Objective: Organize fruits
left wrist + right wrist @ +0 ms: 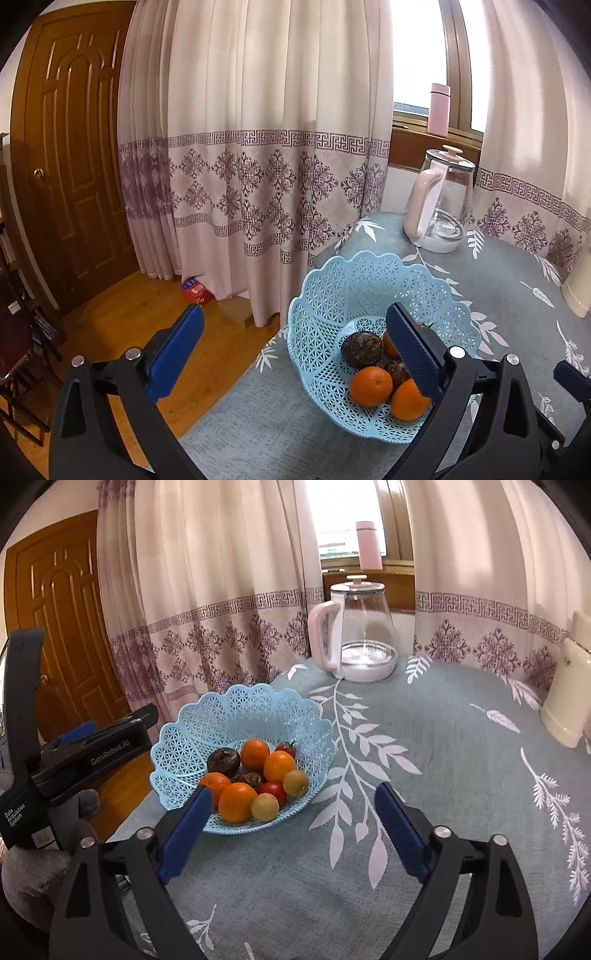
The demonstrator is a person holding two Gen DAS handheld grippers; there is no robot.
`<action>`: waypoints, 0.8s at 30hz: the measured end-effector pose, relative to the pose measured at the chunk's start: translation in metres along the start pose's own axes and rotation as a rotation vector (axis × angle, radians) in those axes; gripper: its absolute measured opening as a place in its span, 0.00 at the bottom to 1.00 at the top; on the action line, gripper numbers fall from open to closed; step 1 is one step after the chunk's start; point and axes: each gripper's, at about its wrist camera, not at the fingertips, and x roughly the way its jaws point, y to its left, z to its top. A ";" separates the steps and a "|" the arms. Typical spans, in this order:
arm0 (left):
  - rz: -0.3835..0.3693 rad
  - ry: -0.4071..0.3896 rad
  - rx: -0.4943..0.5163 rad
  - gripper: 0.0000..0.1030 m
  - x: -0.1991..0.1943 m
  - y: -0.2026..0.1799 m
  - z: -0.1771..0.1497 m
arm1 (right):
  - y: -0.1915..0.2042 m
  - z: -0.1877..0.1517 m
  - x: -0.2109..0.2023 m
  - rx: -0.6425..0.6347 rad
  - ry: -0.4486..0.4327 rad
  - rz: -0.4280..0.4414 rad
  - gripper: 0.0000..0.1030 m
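Note:
A light blue lattice basket stands near the left edge of the table and holds several fruits: oranges, red tomatoes, yellow-green round fruits and dark brown fruits. My right gripper is open just in front of the basket, nothing between its blue pads. In the left wrist view the same basket lies under my right pad, which hides part of the fruit; an orange and a dark fruit show. My left gripper is open and empty, half over the floor.
A glass kettle with a pink handle stands at the table's back. A pink bottle is on the windowsill and a cream container at the right edge. Curtains, a wooden door and a red box on the floor lie left.

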 end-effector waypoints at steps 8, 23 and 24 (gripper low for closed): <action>0.000 -0.040 0.029 0.97 -0.011 -0.005 0.003 | 0.003 0.003 -0.015 -0.014 -0.054 -0.043 0.95; 0.010 -0.085 0.131 0.97 -0.024 -0.015 0.005 | 0.010 -0.001 -0.019 -0.080 -0.031 -0.123 0.95; 0.010 -0.087 0.142 0.97 -0.024 -0.015 0.005 | 0.009 -0.001 -0.019 -0.076 -0.024 -0.121 0.95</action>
